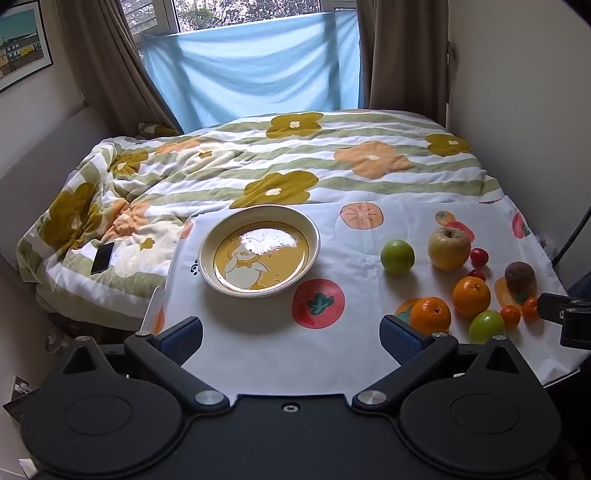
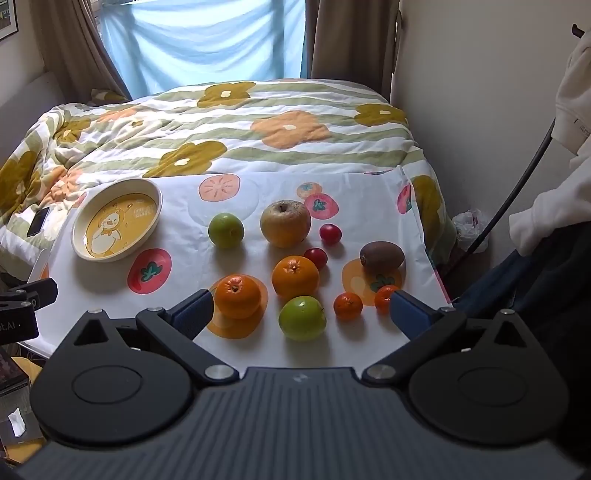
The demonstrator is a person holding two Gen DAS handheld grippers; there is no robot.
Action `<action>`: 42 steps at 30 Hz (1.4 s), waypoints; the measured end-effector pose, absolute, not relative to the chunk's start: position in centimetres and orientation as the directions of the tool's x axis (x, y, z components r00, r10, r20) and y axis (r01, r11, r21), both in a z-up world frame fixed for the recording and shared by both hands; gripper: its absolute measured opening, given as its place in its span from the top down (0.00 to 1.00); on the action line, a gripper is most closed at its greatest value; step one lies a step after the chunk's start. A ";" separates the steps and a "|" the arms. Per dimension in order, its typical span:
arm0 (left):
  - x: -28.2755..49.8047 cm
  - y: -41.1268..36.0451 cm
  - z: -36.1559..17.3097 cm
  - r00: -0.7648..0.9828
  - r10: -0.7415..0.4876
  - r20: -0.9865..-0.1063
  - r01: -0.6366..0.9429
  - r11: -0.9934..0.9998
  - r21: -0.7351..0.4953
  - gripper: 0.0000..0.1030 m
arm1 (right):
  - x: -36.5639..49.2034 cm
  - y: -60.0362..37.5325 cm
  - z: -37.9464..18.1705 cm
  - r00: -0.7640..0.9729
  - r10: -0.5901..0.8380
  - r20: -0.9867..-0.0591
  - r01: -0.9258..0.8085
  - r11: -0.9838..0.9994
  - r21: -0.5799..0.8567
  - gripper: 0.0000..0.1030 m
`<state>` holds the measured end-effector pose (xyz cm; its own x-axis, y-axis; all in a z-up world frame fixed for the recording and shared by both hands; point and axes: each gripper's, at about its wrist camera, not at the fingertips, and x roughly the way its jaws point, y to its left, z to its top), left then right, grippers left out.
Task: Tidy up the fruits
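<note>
Glossy, perhaps ceramic plate [image 1: 258,254] on smooth cloth [image 1: 351,354]; 1 fuzzy matt kiwi [image 2: 381,255].

Home bedroom: bed w/ floral quilt [image 1: 280,162], curtained window [image 1: 236,14].

Both wrist views face the window, sharing plate [image 1: 258,254] and fruit

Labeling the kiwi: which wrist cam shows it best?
Right wrist: the kiwi lies unobstructed with its oval brown body fully visible, right of the oranges. Left wrist shows the kiwi only near the right edge, smaller, darker and distorted.
</note>
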<state>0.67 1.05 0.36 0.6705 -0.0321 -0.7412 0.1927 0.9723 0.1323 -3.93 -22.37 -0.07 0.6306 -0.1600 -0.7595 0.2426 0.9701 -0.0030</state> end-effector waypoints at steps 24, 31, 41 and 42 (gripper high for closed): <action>0.7 1.0 0.4 0.670 -0.036 -0.741 0.189 0.974 0.123 0.00 | -4.4 -22.8 -0.2 0.640 -0.167 -0.750 0.257 0.966 0.004 0.00; 0.8 0.8 0.4 0.672 -0.030 -0.740 0.182 0.975 0.126 0.00 | -4.4 -22.9 -0.2 0.640 -0.166 -0.751 0.258 0.966 0.007 0.00; 0.7 1.0 0.3 0.675 -0.026 -0.738 0.180 0.975 0.130 0.00 | -4.0 -22.6 -0.4 0.638 -0.163 -0.753 0.249 0.969 0.002 0.00; 0.7 1.0 0.3 0.675 -0.027 -0.738 0.180 0.975 0.130 0.00 | -4.0 -22.6 -0.3 0.638 -0.163 -0.753 0.249 0.969 0.002 0.00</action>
<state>0.68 1.00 0.35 0.6746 -0.0267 -0.7377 0.1803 0.9750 0.1297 -4.04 -22.62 -0.34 0.6378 -0.1627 -0.7529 0.2490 0.9685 0.0016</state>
